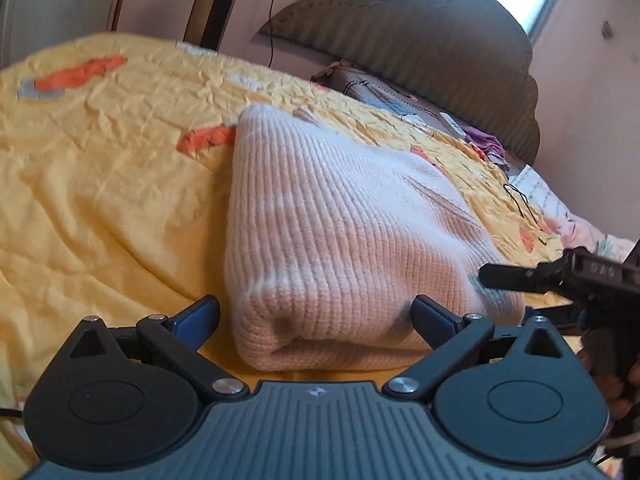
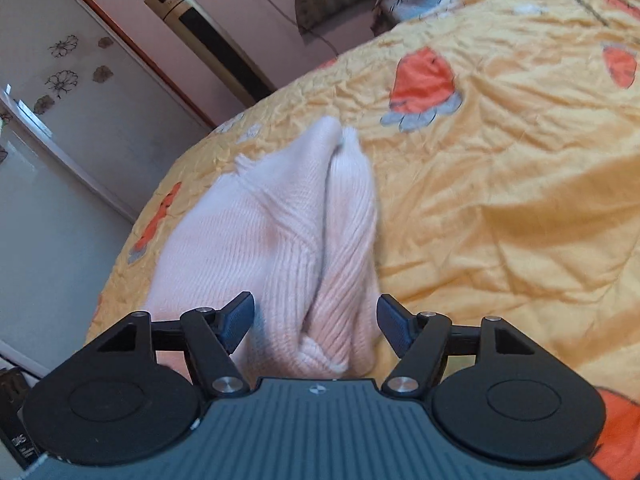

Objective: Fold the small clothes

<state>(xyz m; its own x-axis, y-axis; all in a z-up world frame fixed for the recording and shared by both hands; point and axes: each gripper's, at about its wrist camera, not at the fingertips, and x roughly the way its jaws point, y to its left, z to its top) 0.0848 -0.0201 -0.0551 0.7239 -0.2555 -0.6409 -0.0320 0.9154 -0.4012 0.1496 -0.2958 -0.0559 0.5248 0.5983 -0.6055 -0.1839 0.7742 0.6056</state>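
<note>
Ribbed pink knit sweater (image 1: 340,232) on crinkled yellow quilt (image 1: 100,160), between both wide-open, empty grippers (image 1: 316,320) (image 2: 316,320).

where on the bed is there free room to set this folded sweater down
Bare yellow bedspread lies left of the pink sweater. Crowded near the headboard, where small items lie. Both the left tool and right tool are open.

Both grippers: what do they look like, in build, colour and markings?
The left gripper and right gripper match: a ribbed dark grey body with a small round emblem, two round black side housings, black linkage arms with silver pivot pins, and short blue finger pads with a fine textured face. In the left wrist view the right gripper's black side shows faint embossed lettering, too blurred to read.
</note>
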